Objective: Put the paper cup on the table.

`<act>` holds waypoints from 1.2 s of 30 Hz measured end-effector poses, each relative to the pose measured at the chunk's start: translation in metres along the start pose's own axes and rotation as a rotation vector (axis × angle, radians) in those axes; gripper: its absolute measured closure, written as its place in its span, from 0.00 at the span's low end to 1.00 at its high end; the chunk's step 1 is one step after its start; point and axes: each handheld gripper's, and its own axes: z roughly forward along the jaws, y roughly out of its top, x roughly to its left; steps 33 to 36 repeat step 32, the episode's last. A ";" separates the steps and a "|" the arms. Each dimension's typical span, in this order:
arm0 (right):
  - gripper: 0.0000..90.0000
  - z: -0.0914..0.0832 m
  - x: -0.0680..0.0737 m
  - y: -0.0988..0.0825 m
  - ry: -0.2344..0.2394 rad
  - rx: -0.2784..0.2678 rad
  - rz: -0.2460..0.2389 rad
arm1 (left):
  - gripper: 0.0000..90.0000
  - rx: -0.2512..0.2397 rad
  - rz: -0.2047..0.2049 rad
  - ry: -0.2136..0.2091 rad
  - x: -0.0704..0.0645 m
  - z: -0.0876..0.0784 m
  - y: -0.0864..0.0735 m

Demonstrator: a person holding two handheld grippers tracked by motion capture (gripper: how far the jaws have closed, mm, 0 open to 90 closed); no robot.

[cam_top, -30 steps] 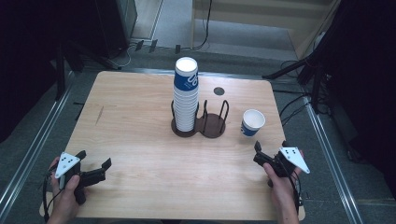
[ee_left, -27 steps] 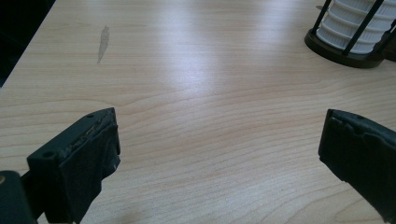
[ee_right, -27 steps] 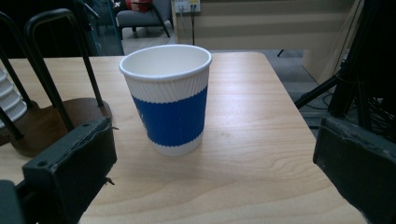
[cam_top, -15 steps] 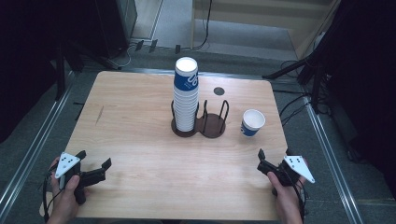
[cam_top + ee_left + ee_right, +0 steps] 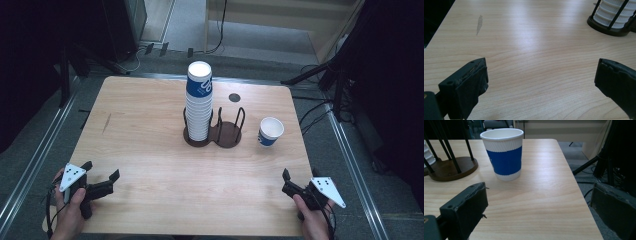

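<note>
The right gripper (image 5: 289, 181), jaws apart and just closing slightly on nothing, could tip the cup (image 5: 270, 131) if it approaches off-centre.

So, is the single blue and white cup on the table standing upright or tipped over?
Upright. The cup stands on its base on the table, its open mouth facing up, beside the dark holder and apart from it.

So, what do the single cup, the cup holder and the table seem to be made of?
Single cup: likely paper, matte, ribbed white wall with a blue band. Cup holder: dark brown base, perhaps wood, with thin black rods, probably metal. Table: light wood or wood-look laminate, grain lines, soft sheen.
</note>
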 end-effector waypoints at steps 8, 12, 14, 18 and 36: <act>0.02 -0.014 -0.012 -0.006 -0.016 0.003 0.020 | 0.00 0.001 -0.001 0.003 0.000 0.000 0.000; 0.02 -0.018 -0.015 -0.008 -0.021 0.005 0.018 | 0.00 0.000 -0.003 0.005 0.000 0.000 0.000; 0.02 -0.020 -0.016 -0.010 -0.023 0.004 0.021 | 0.00 0.002 -0.003 0.005 0.000 0.000 0.000; 0.02 -0.022 -0.019 -0.013 -0.031 0.017 0.013 | 0.00 0.001 0.000 0.004 0.000 0.000 0.000; 0.02 -0.029 -0.024 -0.016 -0.044 0.035 0.014 | 0.00 0.002 -0.006 0.002 0.000 0.000 0.000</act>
